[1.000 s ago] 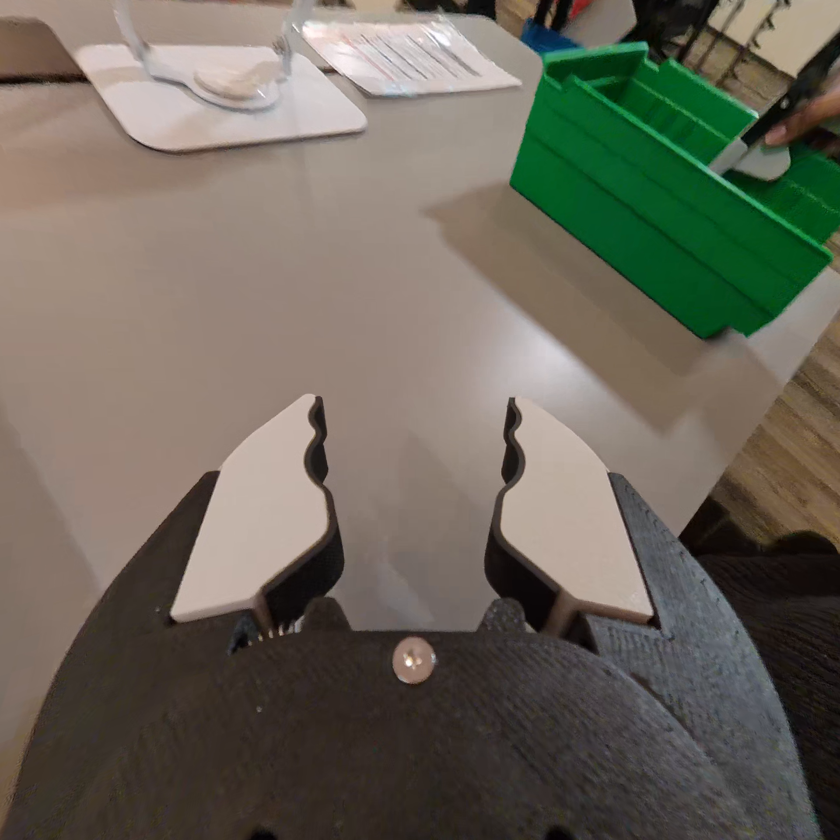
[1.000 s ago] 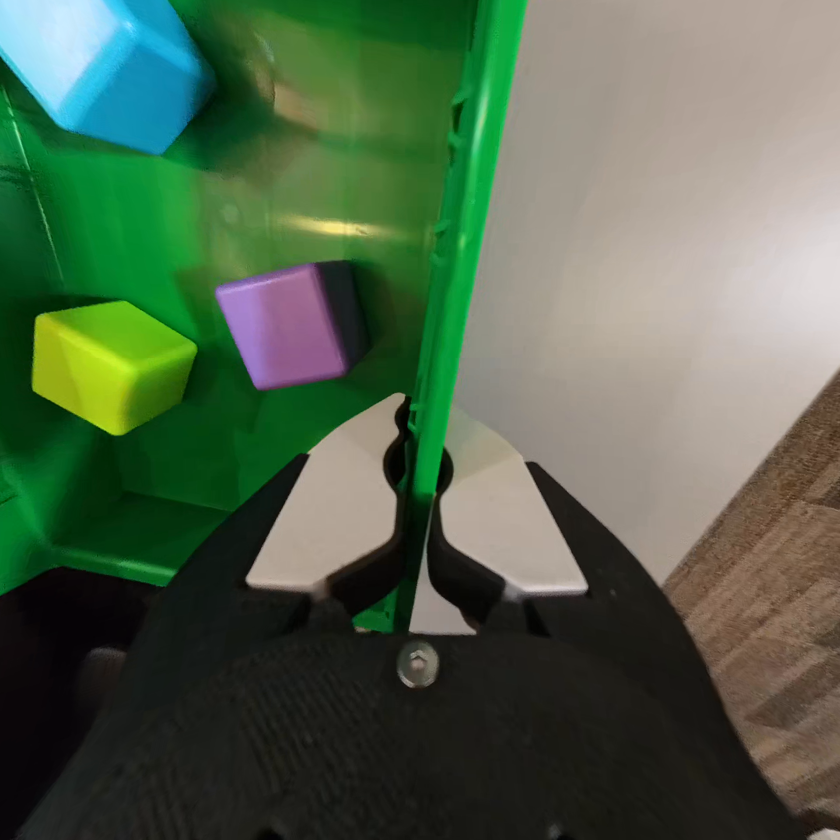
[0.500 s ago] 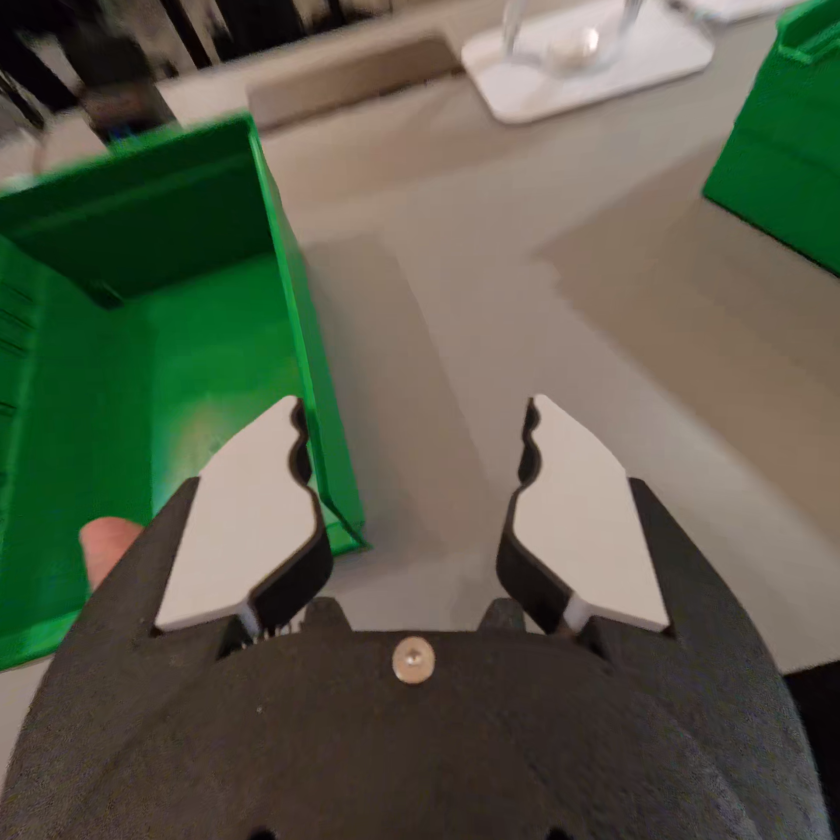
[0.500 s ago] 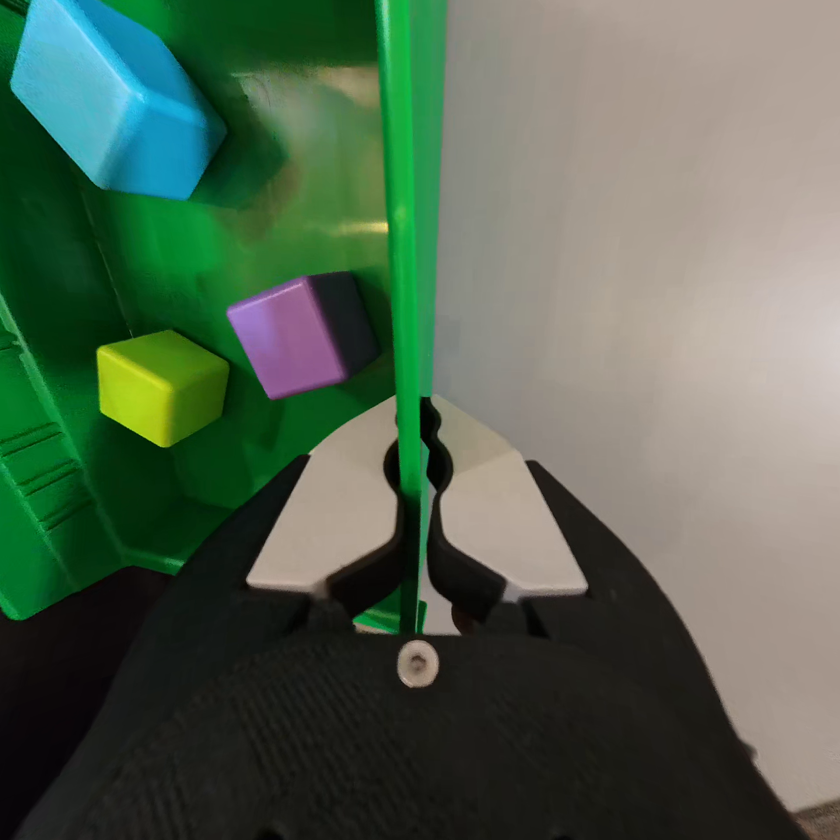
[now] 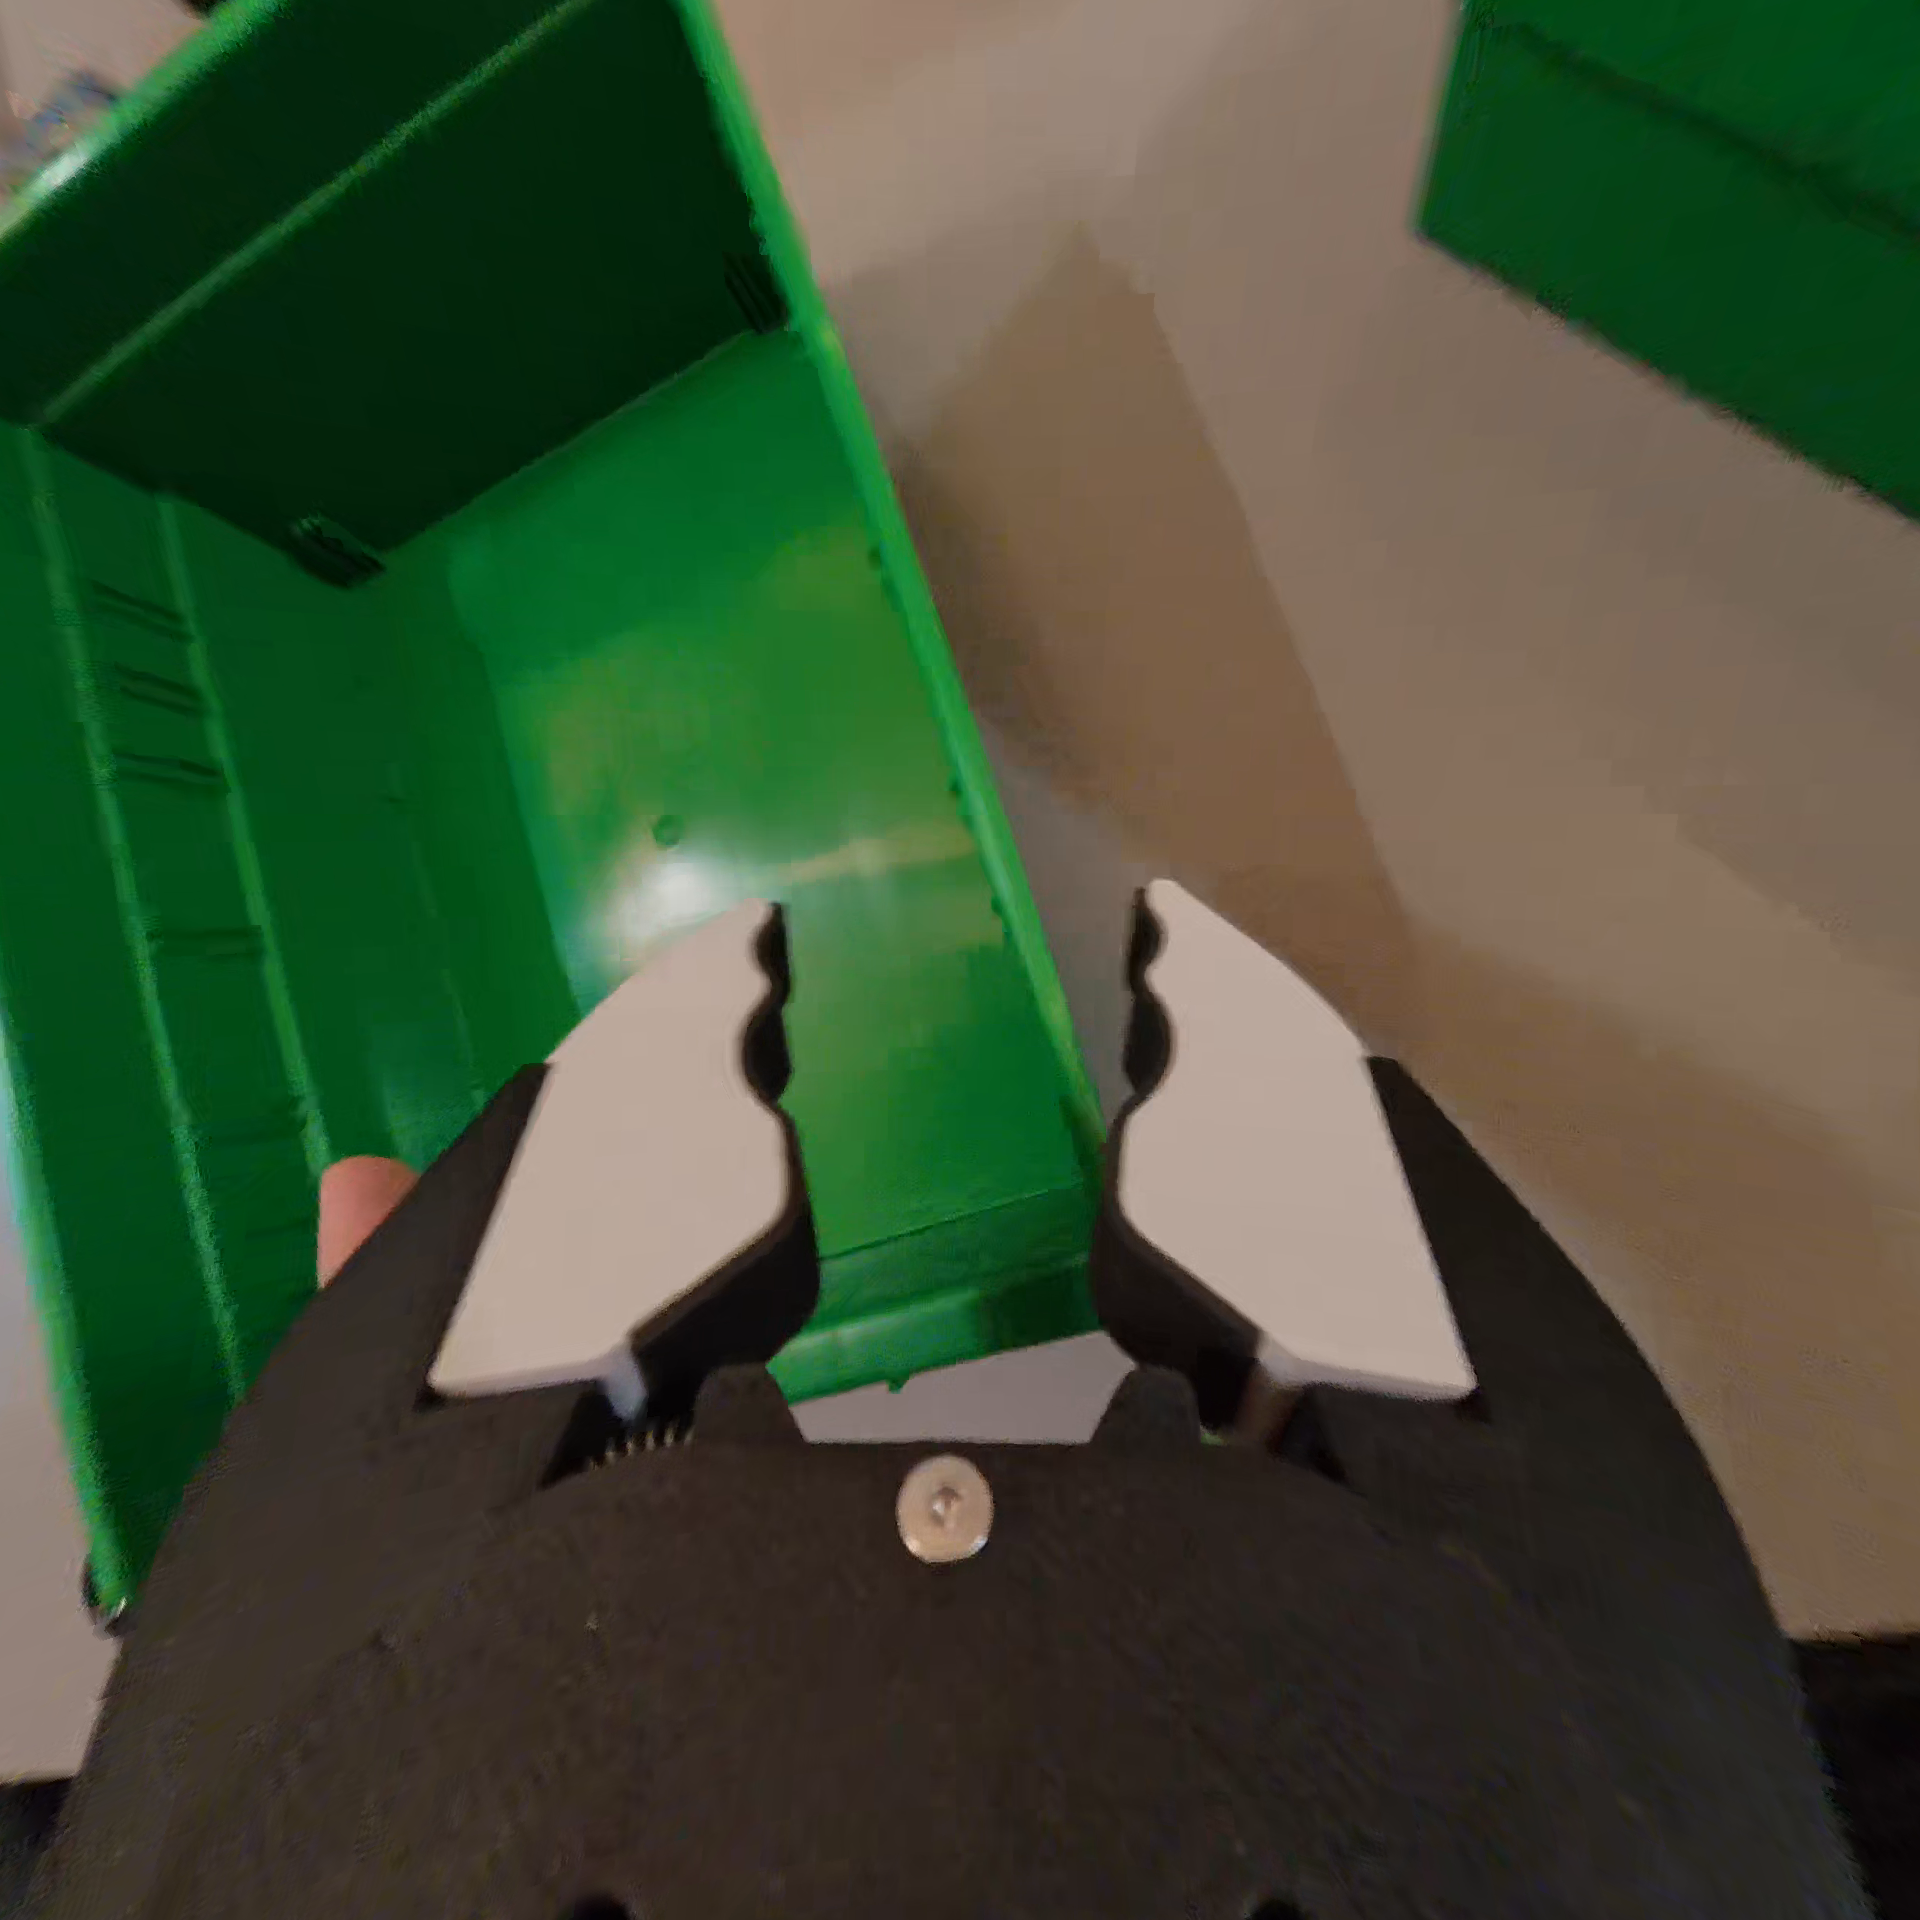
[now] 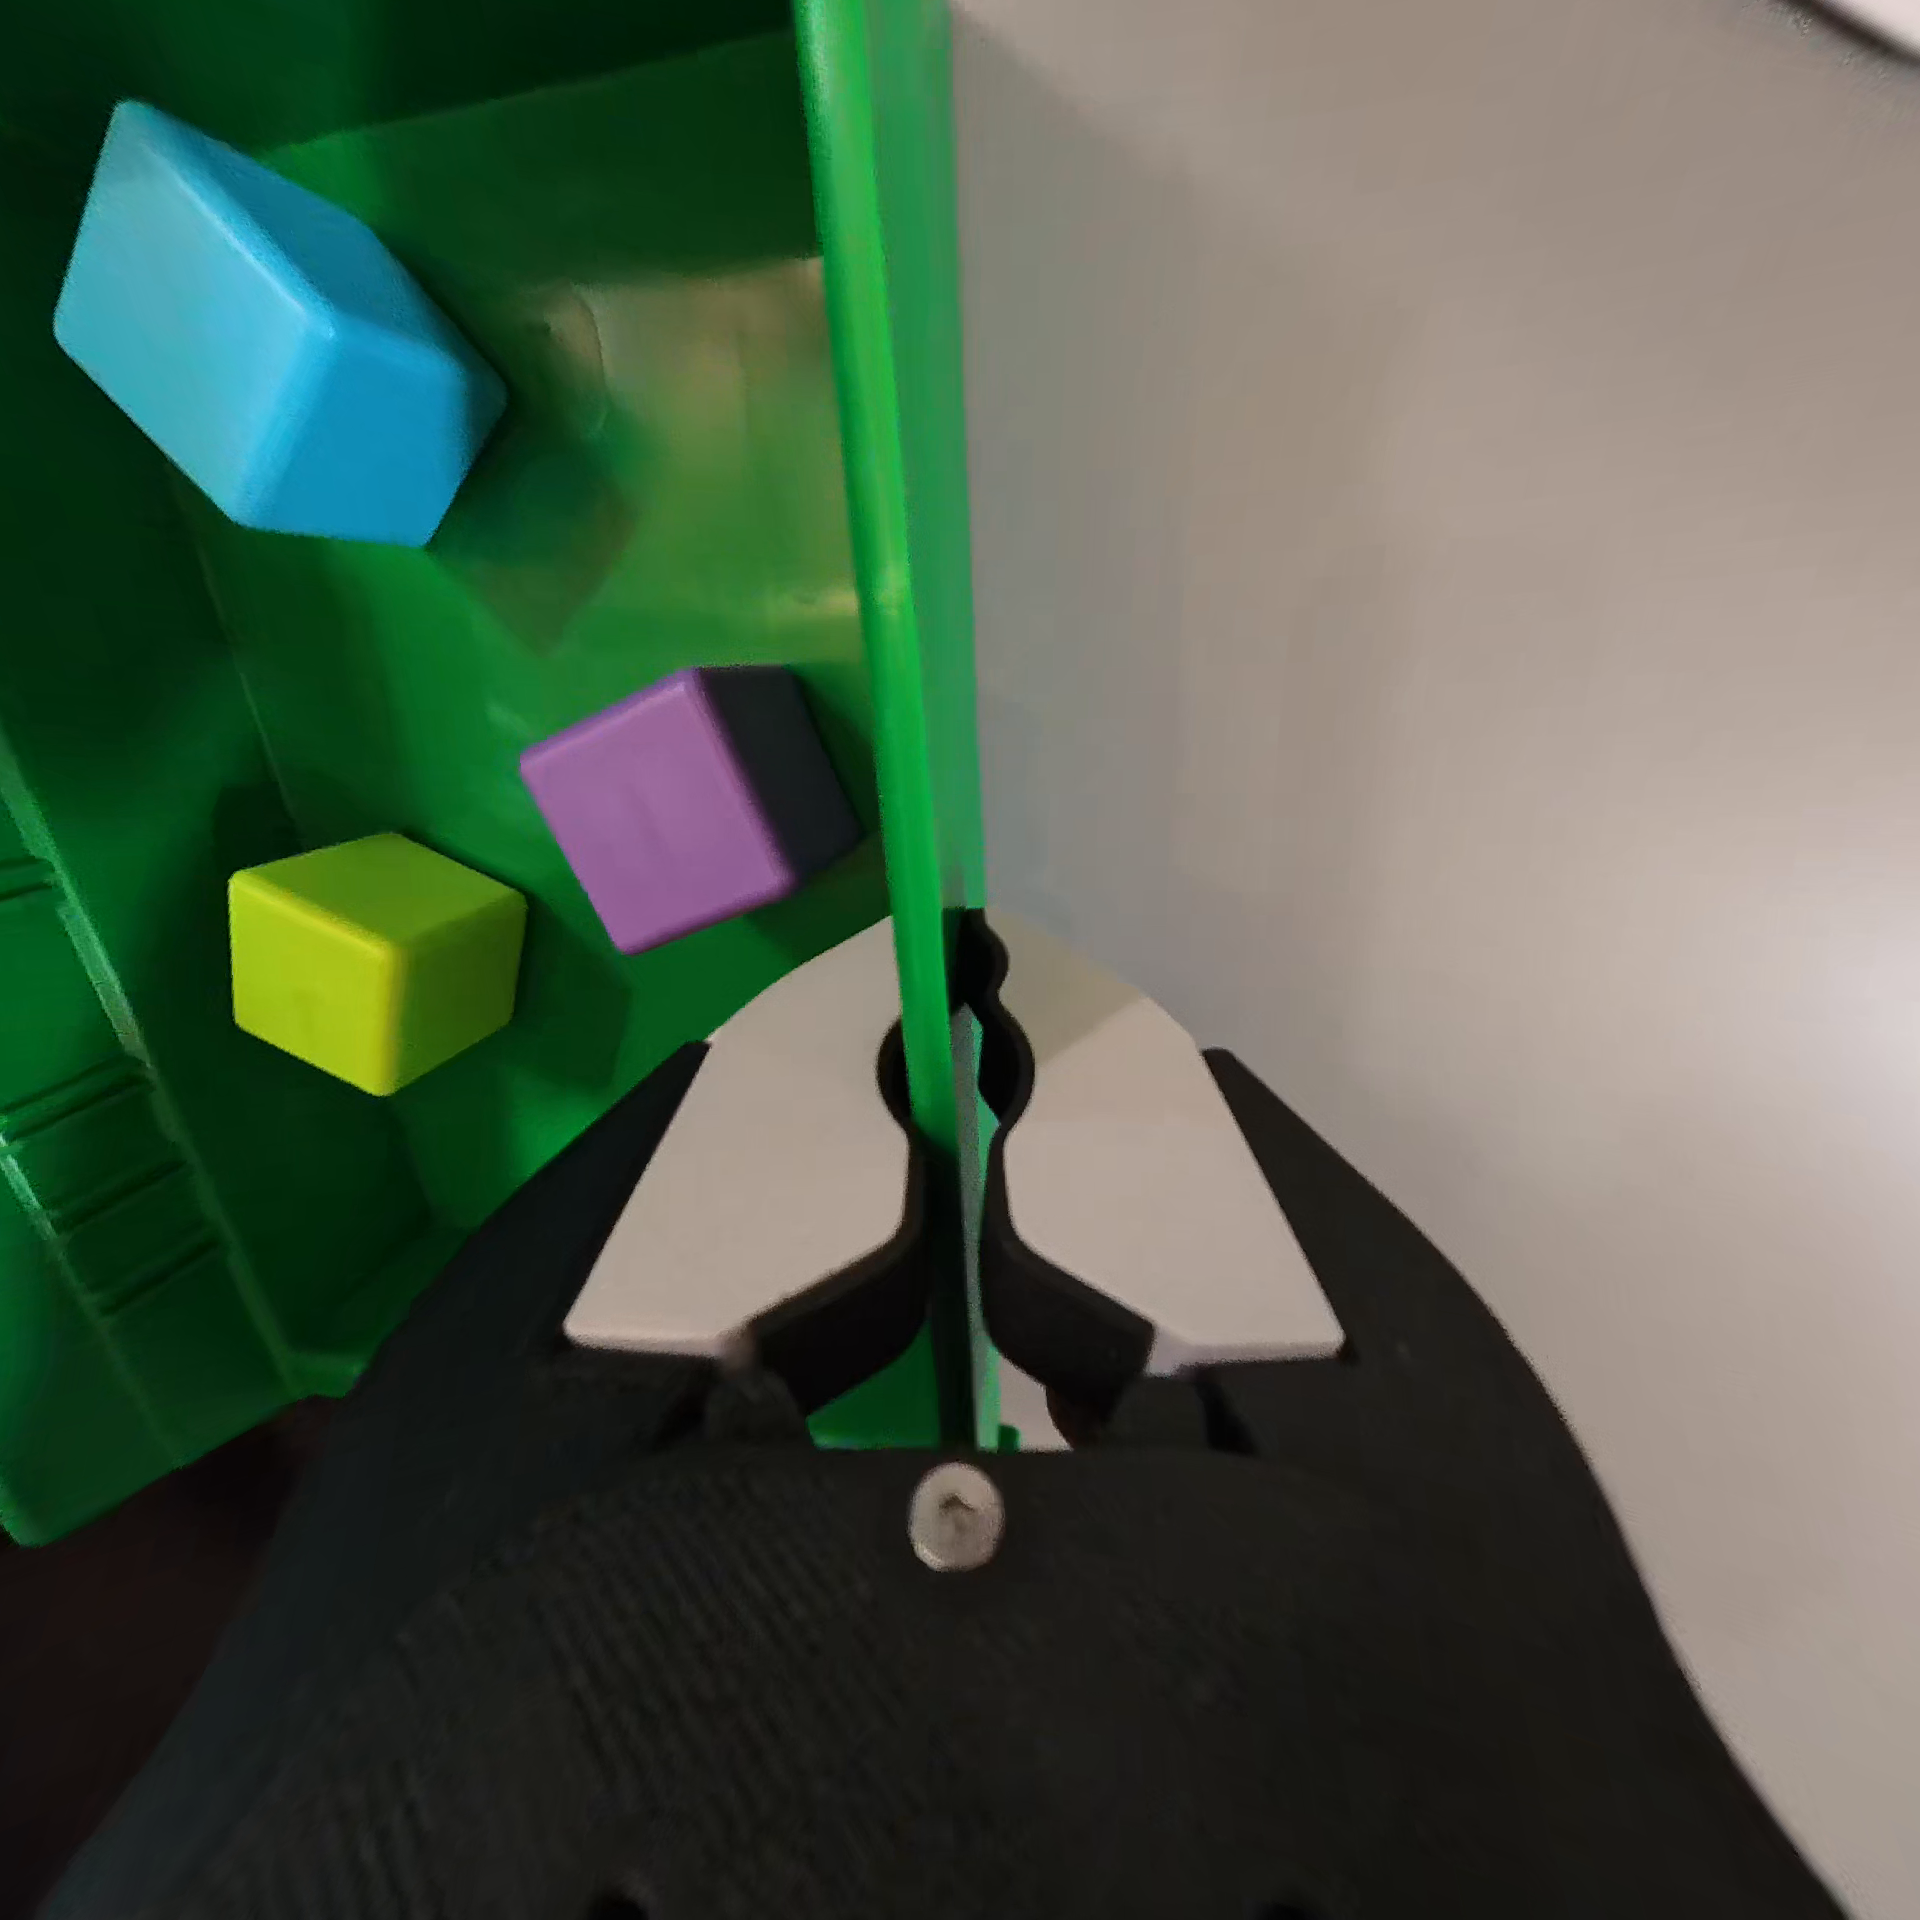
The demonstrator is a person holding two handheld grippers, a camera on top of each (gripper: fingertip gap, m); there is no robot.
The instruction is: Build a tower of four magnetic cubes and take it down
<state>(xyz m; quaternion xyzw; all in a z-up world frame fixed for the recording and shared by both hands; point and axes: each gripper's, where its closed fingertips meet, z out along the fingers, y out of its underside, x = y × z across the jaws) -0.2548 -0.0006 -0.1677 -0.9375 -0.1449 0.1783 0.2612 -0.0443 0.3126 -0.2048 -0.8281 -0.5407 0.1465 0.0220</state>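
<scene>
Green plastic bin wall (image 6: 883,499) sits clamped between the right gripper (image 6: 961,977) fingers, pinched tight at the rim. Inside that bin lie a blue cube (image 6: 270,332), a purple cube (image 6: 675,810) and a lime cube (image 6: 374,956). Left gripper (image 5: 956,914) hangs spread wide, straddling the near corner of another green plastic bin (image 5: 312,727) on the grey tabletop (image 5: 1455,831); a fingertip (image 5: 353,1205) peeks beside it.
</scene>
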